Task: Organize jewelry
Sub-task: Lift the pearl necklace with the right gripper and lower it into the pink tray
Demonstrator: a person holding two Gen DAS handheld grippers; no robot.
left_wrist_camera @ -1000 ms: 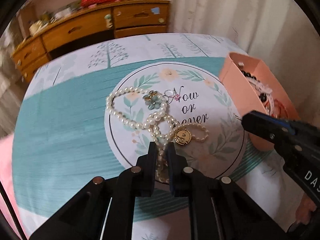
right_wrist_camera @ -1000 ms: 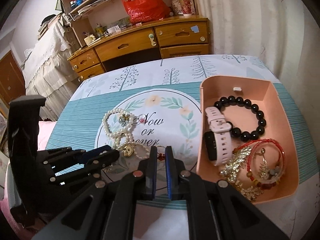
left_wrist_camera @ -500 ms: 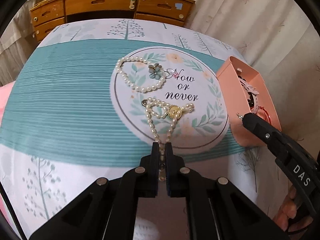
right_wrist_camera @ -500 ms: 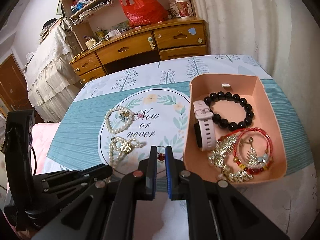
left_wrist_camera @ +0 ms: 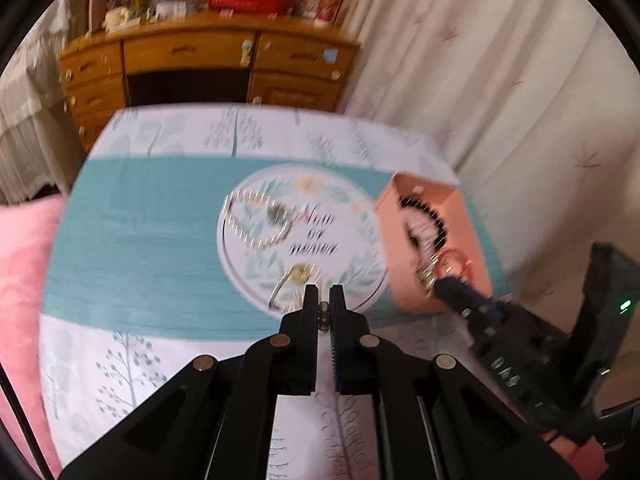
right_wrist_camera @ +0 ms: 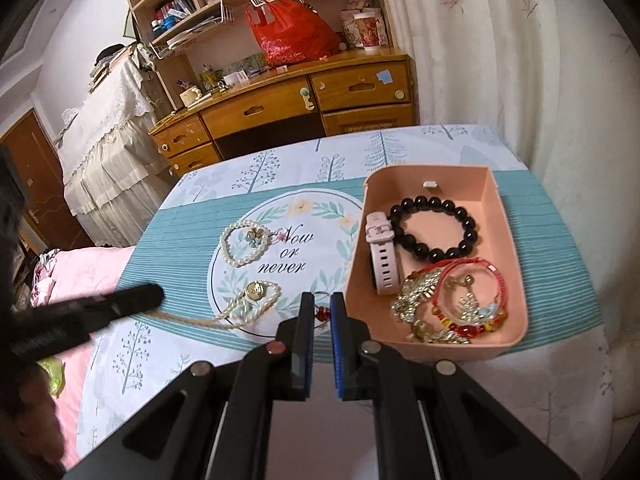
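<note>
My left gripper (left_wrist_camera: pixel 324 300) is shut on the end of a pearl necklace with a gold pendant (right_wrist_camera: pixel 256 300) and holds it stretched off the round placemat (right_wrist_camera: pixel 320 240). It shows in the right wrist view (right_wrist_camera: pixel 152 294) at the left. My right gripper (right_wrist_camera: pixel 321 304) is shut on a small red-stone ring (right_wrist_camera: pixel 321 314), just left of the pink box (right_wrist_camera: pixel 516 280). A pearl bracelet (right_wrist_camera: pixel 244 240) with a flower brooch (right_wrist_camera: pixel 256 237) lies on the placemat. The box holds a black bead bracelet (right_wrist_camera: pixel 434 226), a pink watch (right_wrist_camera: pixel 382 256) and red and gold bracelets (right_wrist_camera: pixel 456 308).
The table has a teal and white cloth (right_wrist_camera: pixel 176 248). A wooden desk (right_wrist_camera: pixel 280 112) with a red bag (right_wrist_camera: pixel 292 34) stands behind it. A curtain (right_wrist_camera: pixel 500 60) hangs at the right. Pink bedding (right_wrist_camera: pixel 80 272) lies at the left.
My left gripper has lifted and pulled back with the necklace end, stretching the strand toward the left. My right gripper has held its place with the ring.
</note>
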